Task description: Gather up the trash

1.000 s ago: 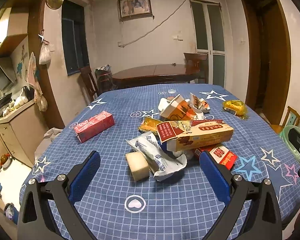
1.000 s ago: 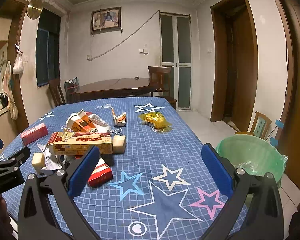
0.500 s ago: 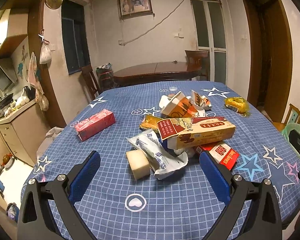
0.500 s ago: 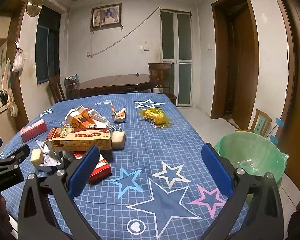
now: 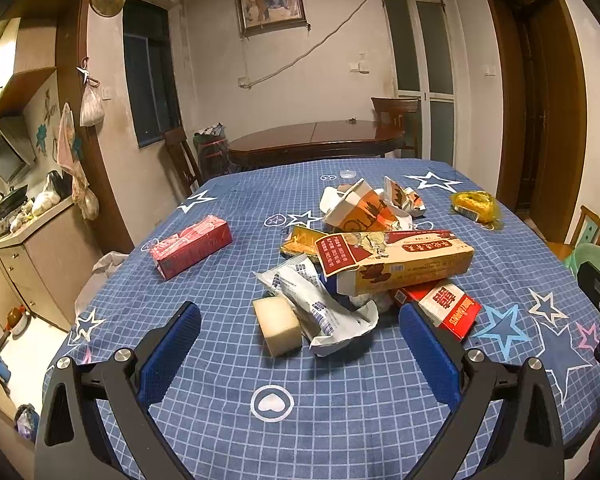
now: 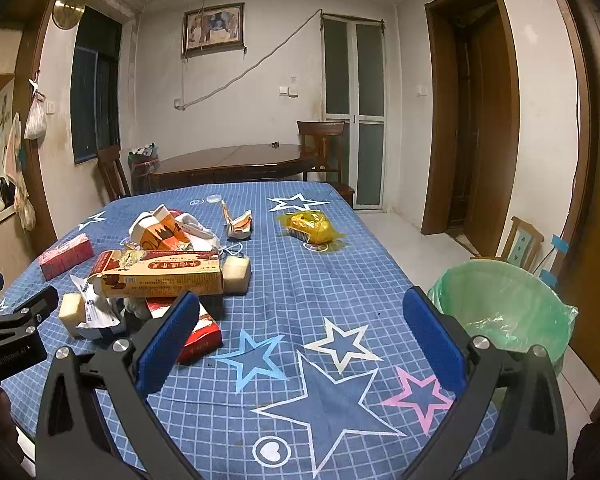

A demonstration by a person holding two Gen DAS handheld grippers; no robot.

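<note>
left gripper (image 5: 300, 334): jaws spread wide, empty, held above the near edge of the counter covered in a blue checked star-print cloth (image 5: 340, 432). right gripper (image 6: 300, 330): jaws likewise wide apart, holding nothing, over the counter's right portion.

trash pile at counter centre: long yellow-and-red cardboard box (image 5: 394, 264) lying across a crumpled white-and-blue plastic wrapper (image 5: 320, 310); pale yellow sponge block (image 5: 277, 330) touching the wrapper's left side; flat red carton with white label (image 5: 446, 308) partly under the long box; torn orange-and-white paper carton (image 5: 360, 210) behind. pink-red rectangular box (image 5: 192, 246) lies apart to the left. yellow plastic packet (image 6: 312, 226) lies apart at far right. green-lined waste bin (image 6: 500, 308) stands on the floor beside the counter's right edge.
</note>
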